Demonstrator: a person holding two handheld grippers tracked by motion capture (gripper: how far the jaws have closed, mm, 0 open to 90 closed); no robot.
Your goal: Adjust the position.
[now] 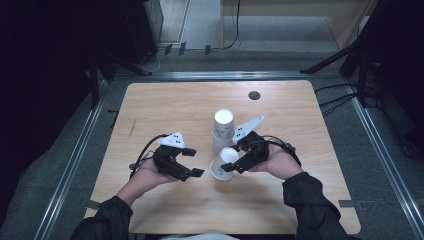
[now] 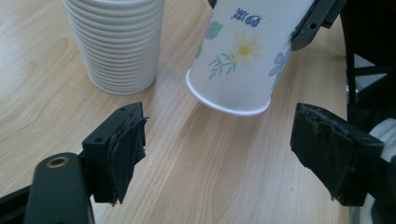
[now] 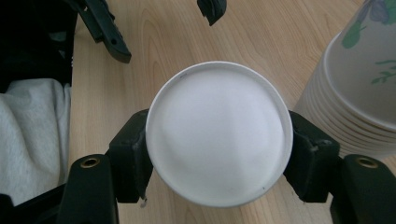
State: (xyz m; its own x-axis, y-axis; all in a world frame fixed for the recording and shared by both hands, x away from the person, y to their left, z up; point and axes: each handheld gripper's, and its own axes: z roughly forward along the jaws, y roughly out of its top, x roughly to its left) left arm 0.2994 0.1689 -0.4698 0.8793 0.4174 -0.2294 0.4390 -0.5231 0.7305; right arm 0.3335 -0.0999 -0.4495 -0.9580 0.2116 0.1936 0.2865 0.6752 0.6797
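Note:
My right gripper (image 1: 234, 156) is shut on a single paper cup (image 1: 223, 164) with a flower print. It holds the cup tilted with its rim (image 2: 229, 100) down, just above the wooden table (image 1: 175, 105). In the right gripper view the cup's white bottom (image 3: 219, 130) sits between the two black pads (image 3: 133, 154). A stack of the same cups (image 1: 223, 127) stands upside down just behind it (image 2: 119, 42) (image 3: 359, 93). My left gripper (image 1: 195, 162) stands open to the left of the held cup, its jaws wide apart (image 2: 224, 154) with nothing between them.
A dark round grommet (image 1: 254, 95) sits in the table's far edge. Dark stands and cables lie on the floor beyond and beside the table. White fabric (image 3: 32, 130) shows at the left of the right gripper view.

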